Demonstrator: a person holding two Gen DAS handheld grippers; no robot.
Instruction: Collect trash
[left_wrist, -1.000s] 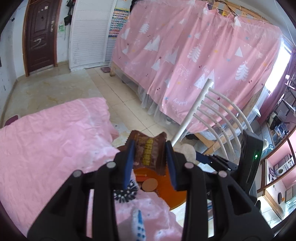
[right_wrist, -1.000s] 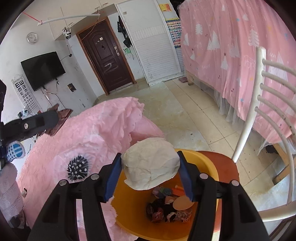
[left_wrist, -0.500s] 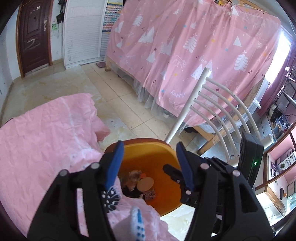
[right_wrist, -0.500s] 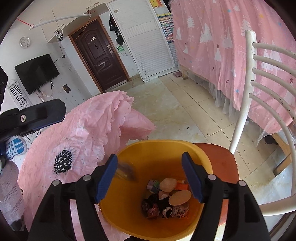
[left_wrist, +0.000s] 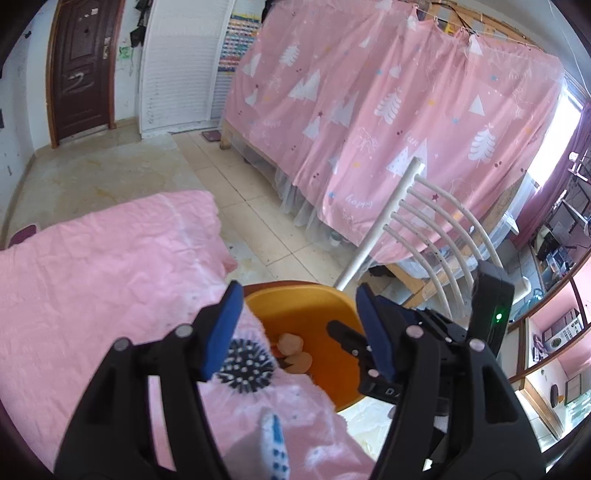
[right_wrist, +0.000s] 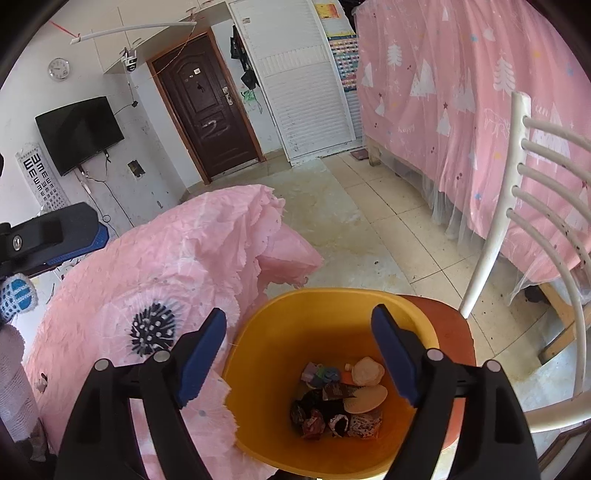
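An orange bin (right_wrist: 280, 332) stands on a chair seat (right_wrist: 452, 325) beside the pink-clothed table (right_wrist: 155, 280). Several pieces of trash (right_wrist: 340, 402) lie at its bottom: wrappers, crumpled paper and pale round pieces. My right gripper (right_wrist: 299, 354) is open and empty right above the bin. My left gripper (left_wrist: 299, 332) is open and empty over the table edge, with the bin (left_wrist: 314, 306) just beyond it. The right gripper's body (left_wrist: 424, 343) shows to the right in the left wrist view.
A white slatted chair back (right_wrist: 535, 221) rises right of the bin. A pink curtained bed (left_wrist: 388, 110) lies beyond. A brown door (right_wrist: 207, 110) and a wall TV (right_wrist: 79, 133) stand at the back. The tablecloth (left_wrist: 92, 295) has a black dotted flower print (right_wrist: 153, 326).
One second ago my left gripper held a brown wrapper and my right a white crumpled wad. Both opened and the pieces dropped into the bin. Both grippers are now empty.
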